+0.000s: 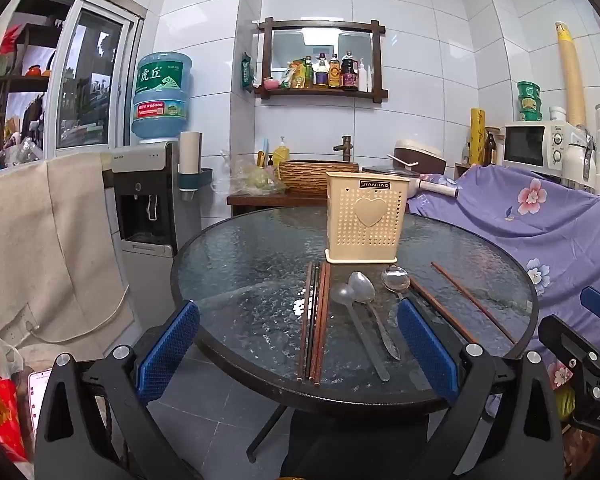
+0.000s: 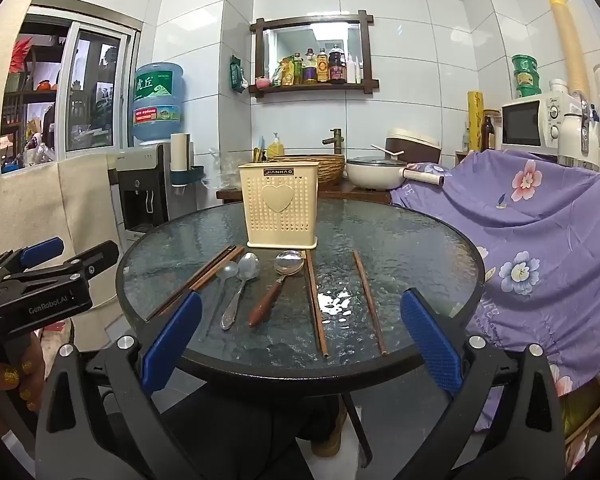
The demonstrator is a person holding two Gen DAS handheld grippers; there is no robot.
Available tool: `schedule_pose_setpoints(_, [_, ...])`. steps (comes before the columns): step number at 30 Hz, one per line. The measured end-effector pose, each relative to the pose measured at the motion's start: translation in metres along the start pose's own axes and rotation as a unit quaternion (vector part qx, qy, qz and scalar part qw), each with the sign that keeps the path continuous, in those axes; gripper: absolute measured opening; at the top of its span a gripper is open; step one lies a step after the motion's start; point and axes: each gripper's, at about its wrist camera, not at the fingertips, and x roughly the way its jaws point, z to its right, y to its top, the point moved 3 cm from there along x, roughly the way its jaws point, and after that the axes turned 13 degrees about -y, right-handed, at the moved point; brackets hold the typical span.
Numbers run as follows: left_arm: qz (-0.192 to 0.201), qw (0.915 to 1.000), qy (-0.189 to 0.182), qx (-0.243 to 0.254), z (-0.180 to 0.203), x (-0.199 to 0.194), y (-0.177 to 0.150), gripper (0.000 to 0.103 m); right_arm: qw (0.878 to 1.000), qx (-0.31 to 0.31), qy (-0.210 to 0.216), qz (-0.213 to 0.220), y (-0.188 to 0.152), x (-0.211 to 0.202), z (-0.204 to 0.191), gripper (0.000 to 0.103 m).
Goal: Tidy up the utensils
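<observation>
A cream perforated utensil holder (image 1: 362, 218) (image 2: 279, 208) with a heart on its front stands upright at the far side of the round glass table (image 1: 240, 264) (image 2: 412, 248). In front of it lie a bundle of chopsticks (image 1: 314, 320) (image 2: 196, 280), a clear plastic spoon (image 1: 342, 294) (image 2: 226, 270), a metal spoon (image 1: 362, 286) (image 2: 247, 268), a wooden-handled spoon (image 1: 396, 278) (image 2: 288, 262) and two single brown chopsticks (image 1: 472, 300) (image 2: 368, 300). My left gripper (image 1: 298, 346) hovers open before the table's near edge, nothing between its blue pads. My right gripper (image 2: 300, 340) is open too, holding nothing.
A water dispenser (image 1: 148, 200) stands left of the table. Purple floral cloth (image 1: 540, 208) (image 2: 540, 220) covers furniture on the right. Behind are a sink basin (image 1: 316, 174), a white pan (image 2: 374, 176) and a microwave (image 2: 532, 124). The other gripper shows at each view's edge.
</observation>
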Motion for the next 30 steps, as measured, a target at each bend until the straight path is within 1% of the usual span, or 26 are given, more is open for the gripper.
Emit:
schedule_pose_setpoints(12, [0.0, 1.0, 0.001, 0.002, 0.0001, -0.0003, 0.0003, 0.097, 1.0, 0.003, 0.001, -0.004, 0.0014, -0.0008, 0.0004, 0.098])
schedule_pose_setpoints(16, [0.0, 1.0, 0.001, 0.001, 0.0007, -0.0003, -0.0006, 0.097, 1.0, 0.001, -0.001, -0.005, -0.0024, 0.0047, 0.0, 0.098])
schedule_pose_setpoints(30, [-0.003, 1.0, 0.001, -0.001, -0.0013, 0.0013, -0.0023, 0.097, 1.0, 0.003, -0.002, -0.006, 0.0003, 0.001, 0.0014, 0.098])
